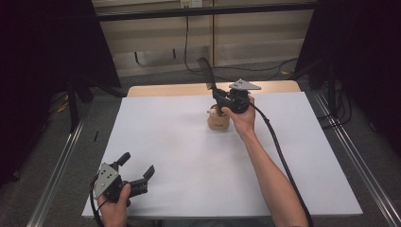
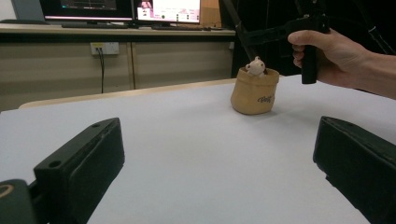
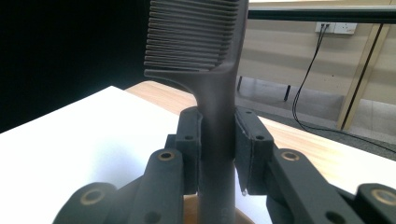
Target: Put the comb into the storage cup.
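- A white table top [image 1: 189, 156] stands before beige wall panels.
- The left gripper [image 1: 137, 176] rests low at the near left corner, jaws wide apart, empty.
- The right gripper [image 1: 218, 94], held raised, clamps a dark plastic comb [image 3: 205, 70] by its handle, teeth upward.
- Just below it sits a tan sack-shaped pot [image 2: 255, 91] bearing unreadable writing.

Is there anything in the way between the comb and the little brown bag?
Nothing visible blocks it. The right gripper holds the comb by its handle directly above the brown bag. A small white toy already sits in the bag's open top, so the comb could touch it.
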